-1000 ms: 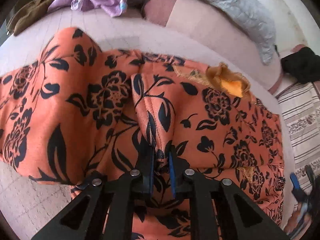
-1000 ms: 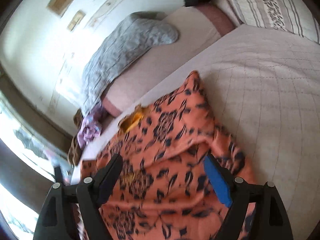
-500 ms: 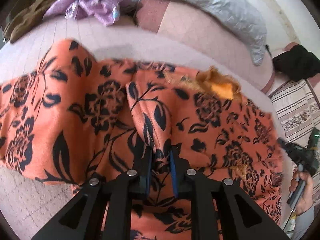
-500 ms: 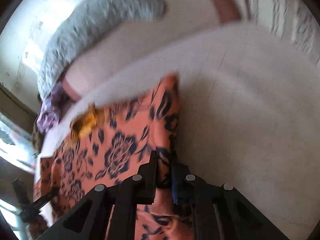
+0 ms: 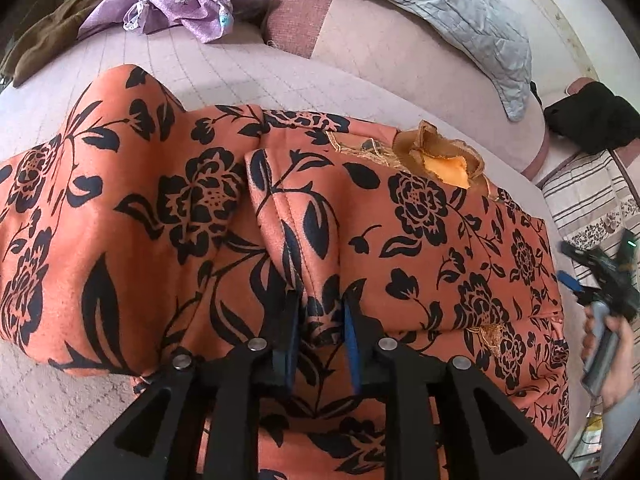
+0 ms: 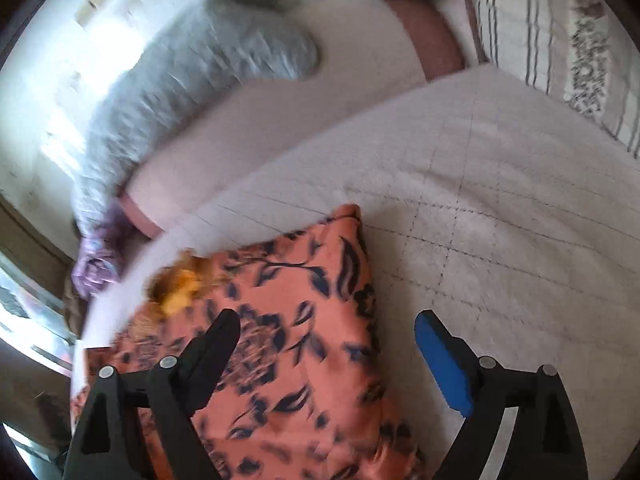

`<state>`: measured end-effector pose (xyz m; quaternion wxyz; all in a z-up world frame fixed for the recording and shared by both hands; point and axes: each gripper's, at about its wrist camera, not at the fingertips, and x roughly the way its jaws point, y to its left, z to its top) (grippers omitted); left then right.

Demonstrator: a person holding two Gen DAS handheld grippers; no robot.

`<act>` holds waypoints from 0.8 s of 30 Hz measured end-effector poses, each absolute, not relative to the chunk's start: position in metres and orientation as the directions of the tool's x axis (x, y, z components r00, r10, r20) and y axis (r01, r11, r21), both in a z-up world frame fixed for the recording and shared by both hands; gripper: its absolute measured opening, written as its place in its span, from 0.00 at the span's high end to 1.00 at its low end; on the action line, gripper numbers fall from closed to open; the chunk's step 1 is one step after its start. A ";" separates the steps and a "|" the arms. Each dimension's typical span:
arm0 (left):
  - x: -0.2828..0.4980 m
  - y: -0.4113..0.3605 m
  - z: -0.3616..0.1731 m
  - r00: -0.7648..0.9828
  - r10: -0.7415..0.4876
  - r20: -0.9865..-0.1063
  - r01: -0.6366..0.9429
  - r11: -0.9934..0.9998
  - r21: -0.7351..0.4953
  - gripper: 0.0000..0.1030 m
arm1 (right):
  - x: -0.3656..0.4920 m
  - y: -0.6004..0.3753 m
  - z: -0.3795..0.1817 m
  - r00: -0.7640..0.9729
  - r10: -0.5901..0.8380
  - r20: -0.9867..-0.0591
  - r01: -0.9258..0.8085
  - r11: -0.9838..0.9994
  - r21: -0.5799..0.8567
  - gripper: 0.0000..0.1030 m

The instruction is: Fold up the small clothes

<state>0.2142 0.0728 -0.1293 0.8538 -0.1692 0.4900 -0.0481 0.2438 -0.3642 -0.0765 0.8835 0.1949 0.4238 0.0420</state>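
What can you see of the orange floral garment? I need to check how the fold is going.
The orange floral garment is soft, faintly fuzzy fabric printed with black flowers and leaves, with a golden-orange ruffle at its far edge. It lies spread and partly folded on the quilted pale bed cover. A stitched ridge is pinched up between the left gripper, whose jaws are opening. The right gripper is above its edge with jaws wide, opening, pads off the cloth.

The orange flowered garment (image 5: 400, 240) is soft matt cloth, lying on a pale quilted, stitched bedcover (image 6: 500, 208).
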 end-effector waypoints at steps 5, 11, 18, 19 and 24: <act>0.215 0.068 -0.128 0.519 -0.240 -0.821 -0.050 0.950 -0.310 0.77 | 0.278 -0.352 -0.102 0.506 0.308 -0.806 0.032 0.927 0.374 0.88; 0.216 0.064 -0.128 0.523 -0.234 -0.820 -0.037 0.955 -0.296 0.72 | 0.271 -0.377 -0.110 0.570 0.233 -0.788 0.152 0.913 0.379 0.76; 0.173 0.107 -0.086 0.642 -0.236 -0.729 -0.099 0.918 -0.384 0.44 | 0.203 -0.324 -0.052 0.691 0.240 -0.682 -0.015 0.948 0.318 0.20; 0.161 0.122 -0.080 0.672 -0.235 -0.703 -0.126 0.899 -0.420 0.39 | 0.196 -0.314 -0.051 0.684 0.288 -0.670 -0.072 0.941 0.331 0.21; 0.094 0.247 -0.076 0.786 -0.141 -0.602 -0.368 0.676 -0.638 0.36 | 0.172 -0.293 -0.104 0.569 0.267 -0.778 -0.055 0.956 0.288 0.21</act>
